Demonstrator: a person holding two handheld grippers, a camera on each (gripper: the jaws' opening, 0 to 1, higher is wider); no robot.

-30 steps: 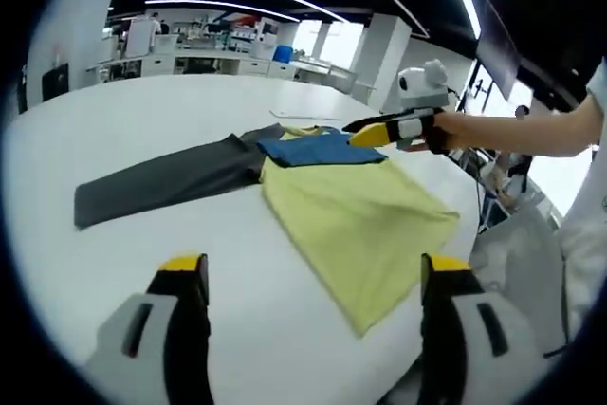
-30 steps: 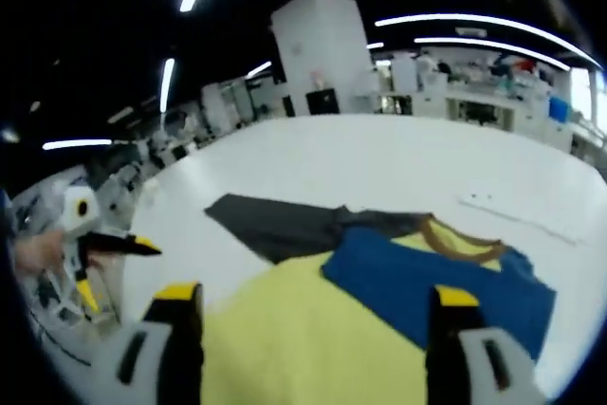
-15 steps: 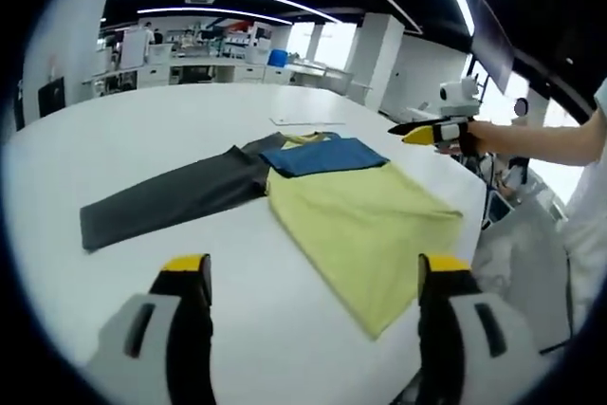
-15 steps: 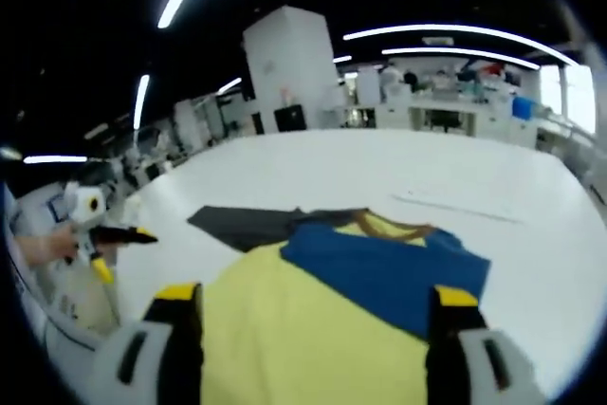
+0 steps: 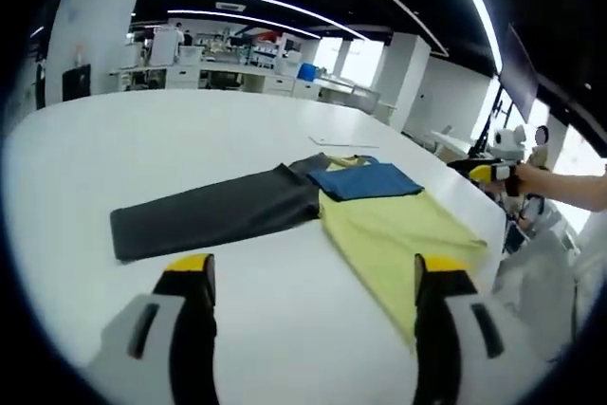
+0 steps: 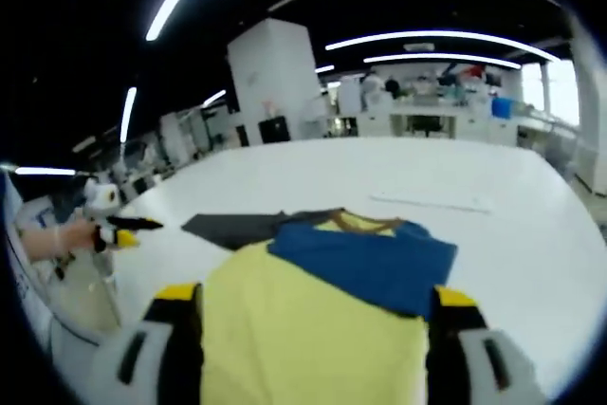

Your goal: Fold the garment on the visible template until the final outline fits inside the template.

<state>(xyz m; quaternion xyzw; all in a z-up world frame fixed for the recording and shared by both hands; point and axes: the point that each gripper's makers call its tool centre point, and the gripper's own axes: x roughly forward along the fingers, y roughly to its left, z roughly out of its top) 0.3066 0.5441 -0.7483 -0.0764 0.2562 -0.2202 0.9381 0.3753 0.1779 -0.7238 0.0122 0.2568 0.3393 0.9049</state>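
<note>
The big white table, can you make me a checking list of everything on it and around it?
Surface: white table, large, rounded edge.
Job's things: yellow shirt lying flat, blue part folded over its collar end; dark grey garment spread beside it, touching. Template: cannot tell.
Clutter: thin pale strip beyond the shirt.
Grippers: left claw open, above bare table; right claw open, over the yellow shirt.
Cables: nothing seen.
Surroundings: open workshop, white pillar, benches, ceiling strip lights.

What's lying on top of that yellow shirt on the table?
A blue folded part lies across the collar end of the yellow shirt. A dark grey cloth sticks out beside it. Whatever is beneath the blue part is covered.
</note>
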